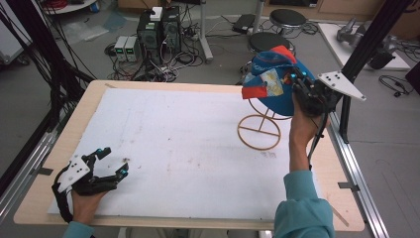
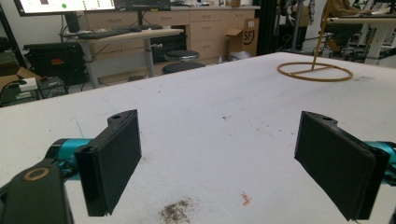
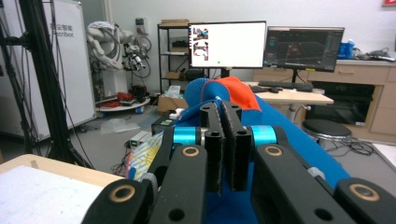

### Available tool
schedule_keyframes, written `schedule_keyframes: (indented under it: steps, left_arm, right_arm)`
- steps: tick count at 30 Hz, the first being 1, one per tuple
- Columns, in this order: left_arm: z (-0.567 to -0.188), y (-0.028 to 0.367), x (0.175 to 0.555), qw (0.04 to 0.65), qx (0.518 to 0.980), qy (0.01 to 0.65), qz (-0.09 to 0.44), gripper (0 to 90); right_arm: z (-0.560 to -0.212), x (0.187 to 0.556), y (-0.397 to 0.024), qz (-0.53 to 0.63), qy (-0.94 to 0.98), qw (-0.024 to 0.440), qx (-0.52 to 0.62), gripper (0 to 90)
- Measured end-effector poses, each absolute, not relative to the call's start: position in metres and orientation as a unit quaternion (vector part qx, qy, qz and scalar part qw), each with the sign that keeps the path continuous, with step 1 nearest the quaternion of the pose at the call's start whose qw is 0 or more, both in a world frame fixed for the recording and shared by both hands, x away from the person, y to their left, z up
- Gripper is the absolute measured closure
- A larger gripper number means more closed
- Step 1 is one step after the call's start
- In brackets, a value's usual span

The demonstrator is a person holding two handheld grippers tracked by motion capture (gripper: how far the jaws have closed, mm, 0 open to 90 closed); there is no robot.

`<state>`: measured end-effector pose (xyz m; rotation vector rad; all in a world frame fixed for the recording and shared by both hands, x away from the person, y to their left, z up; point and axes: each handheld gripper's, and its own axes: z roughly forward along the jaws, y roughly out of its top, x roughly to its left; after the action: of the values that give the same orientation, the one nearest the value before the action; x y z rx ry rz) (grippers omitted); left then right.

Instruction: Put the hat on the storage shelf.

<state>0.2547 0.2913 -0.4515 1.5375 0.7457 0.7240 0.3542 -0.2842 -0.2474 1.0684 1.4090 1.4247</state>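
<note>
Basically, the room is reading as a cluttered lab: computer towers (image 1: 157,30) and cables on the grey floor, black round stools (image 1: 287,18), monitors (image 3: 227,44) glowing along the far benches. The pale wooden table (image 1: 64,129) is carrying a white foam sheet (image 1: 173,144), scuffed and speckled with dirt, so grip on it is looking fair. The gold wire stand with a ring base (image 1: 259,131) is sitting toward the table's far right; it's looking light and tippy.

The blue fabric cap with orange-red brim and patches (image 1: 275,82) is hanging over the top of that stand, held up in the air. I'm judging it soft, light and floppy, not fragile; it's going to sag, so pinching a fold near the rim or crown is the sensible hold.

The right gripper (image 1: 295,82) is doing that: jaws pressed together on a fold of blue cloth. The left gripper (image 1: 113,161) is resting near the table's near-left corner, fingers (image 2: 114,161) spread wide, holding nothing.
</note>
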Motion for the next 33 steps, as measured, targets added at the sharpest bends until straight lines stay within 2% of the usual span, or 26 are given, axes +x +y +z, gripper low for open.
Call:
schedule_keyframes:
  steps: [24, 33]
  left_arm:
    - [-0.451, 0.291, 0.254, 0.597, 0.666, 0.319, 0.315, 14.8]
    - [-0.451, 0.291, 0.254, 0.597, 0.666, 0.319, 0.314, 14.7]
  right_arm:
    - [-0.284, 0.330, -0.320, 0.548, 0.587, 0.398, 0.443, 86.7]
    - [-0.298, 0.327, -0.323, 0.530, 0.610, 0.397, 0.436, 81.5]
